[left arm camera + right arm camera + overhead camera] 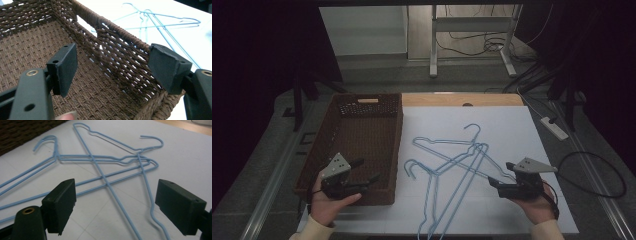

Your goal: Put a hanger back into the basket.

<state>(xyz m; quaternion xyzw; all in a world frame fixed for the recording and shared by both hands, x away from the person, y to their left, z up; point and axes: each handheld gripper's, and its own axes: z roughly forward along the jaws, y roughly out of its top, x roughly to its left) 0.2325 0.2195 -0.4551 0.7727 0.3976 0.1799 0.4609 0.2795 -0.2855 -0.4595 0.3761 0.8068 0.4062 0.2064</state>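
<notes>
Blue wire hangers [474,146] lie crossed in a loose pile on the white sheet [512,130], hooks pointing left and to the back. A brown woven basket [362,132] stands left of them with nothing in it. My left gripper [367,171] hovers open over the basket's near right corner. In the left gripper view the gripper [113,60] has its jaws either side of the basket wall [120,50], with the hangers [150,15] beyond. My right gripper [499,174] is open at the pile's right edge. In the right gripper view the gripper [116,195] has wide jaws framing the hanger wires [107,184].
A wooden strip of the table [452,99] shows behind the sheet. On the floor to the right lie a power strip [554,127] and cables [597,175]. A metal frame [472,45] stands at the back.
</notes>
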